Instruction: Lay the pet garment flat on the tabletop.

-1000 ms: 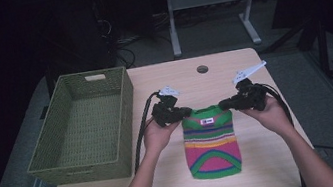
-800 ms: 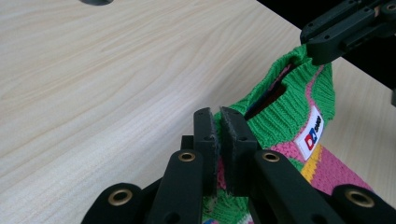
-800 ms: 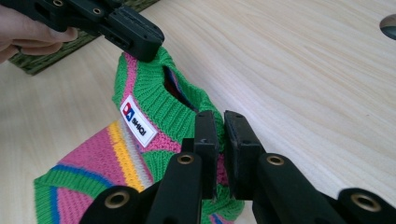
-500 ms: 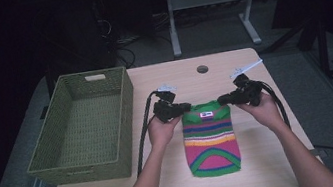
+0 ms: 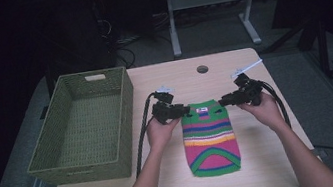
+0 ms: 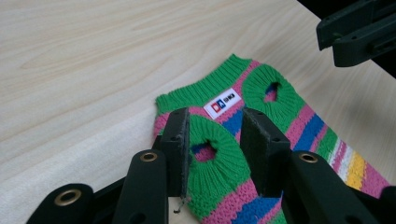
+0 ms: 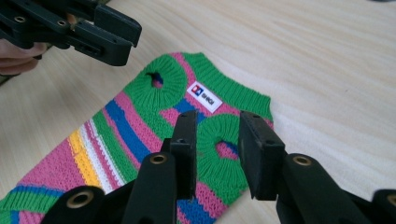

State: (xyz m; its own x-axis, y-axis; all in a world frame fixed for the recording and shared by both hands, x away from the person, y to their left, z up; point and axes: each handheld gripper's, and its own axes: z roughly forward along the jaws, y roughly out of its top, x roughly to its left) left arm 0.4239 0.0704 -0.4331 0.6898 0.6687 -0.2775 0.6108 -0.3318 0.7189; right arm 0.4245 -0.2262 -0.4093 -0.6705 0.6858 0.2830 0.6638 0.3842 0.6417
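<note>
Two tools sit at the collar end of the striped knit sweater (image 5: 210,137), which lies flat on the worktop (image 5: 182,78) right of centre, hem toward the near edge. Left tool (image 5: 185,110) jaws apart, straddling one green-ringed armhole (image 6: 208,151); right tool (image 5: 223,100) jaws apart, straddling the other armhole (image 7: 223,148), neither clamped on the knit. Green woven basket (image 5: 58,158) along the left edge, well apart from the sweater.

Ribbed knit sweater (image 6: 261,140); matt pale wood table (image 5: 231,70); woven basket (image 5: 83,127).
</note>
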